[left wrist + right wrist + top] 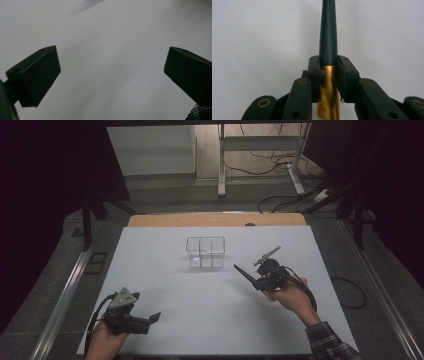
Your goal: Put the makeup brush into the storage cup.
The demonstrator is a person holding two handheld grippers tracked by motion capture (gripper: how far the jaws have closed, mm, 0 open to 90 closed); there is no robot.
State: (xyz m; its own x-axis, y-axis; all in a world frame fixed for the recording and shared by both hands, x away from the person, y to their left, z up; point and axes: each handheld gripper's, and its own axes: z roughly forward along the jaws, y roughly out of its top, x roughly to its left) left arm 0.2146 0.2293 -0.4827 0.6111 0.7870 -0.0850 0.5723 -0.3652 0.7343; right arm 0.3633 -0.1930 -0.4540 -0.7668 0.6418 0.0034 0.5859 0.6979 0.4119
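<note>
We are working over a white surface, with a clear divided organizer standing near its far middle as our landmark. Nearer us than the organizer and off to its right, our right tool is clamping a pen — dark tapered barrel, gold section — with the jaws closed tight around the join. The dark tip is pointing back toward the organizer. Well nearer and to the organizer's left, our left tool is resting low by the surface edge with jaws spread wide, gripping nothing.

We judge the risk to be the slim, smooth barrel sliding or pivoting in the narrow grip, or striking a compartment wall and tipping the light organizer. The right hand is angling inward, forearm coming from the near right.
</note>
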